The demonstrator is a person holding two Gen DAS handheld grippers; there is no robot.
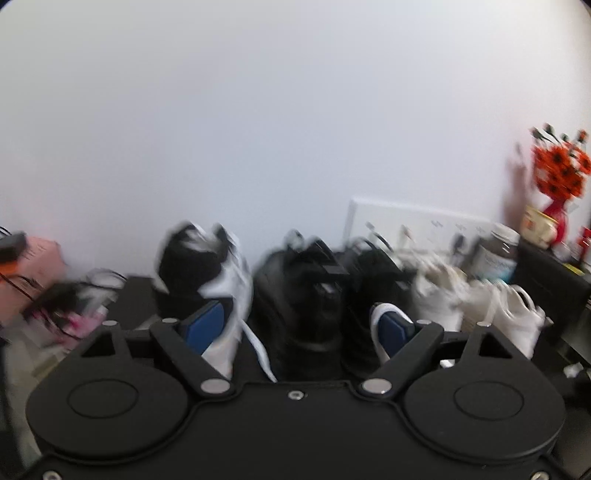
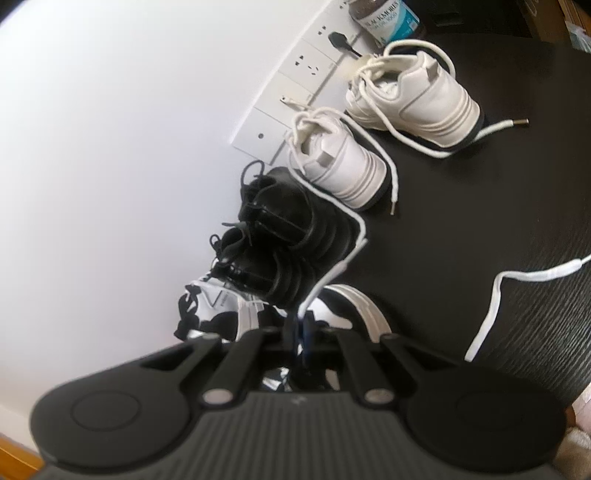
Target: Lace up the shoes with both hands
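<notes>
Jaws of right gripper pinch white lace.

The whole left wrist view is smeared: the black-and-white shoe, the black pair and the white shoes at three o'clock show no eyelets or lace paths. In the right wrist view, the right gripper hides the near part of the black-and-white shoe. The loose white lace runs off the frame at three o'clock. The jar is cut off at twelve o'clock.
</notes>
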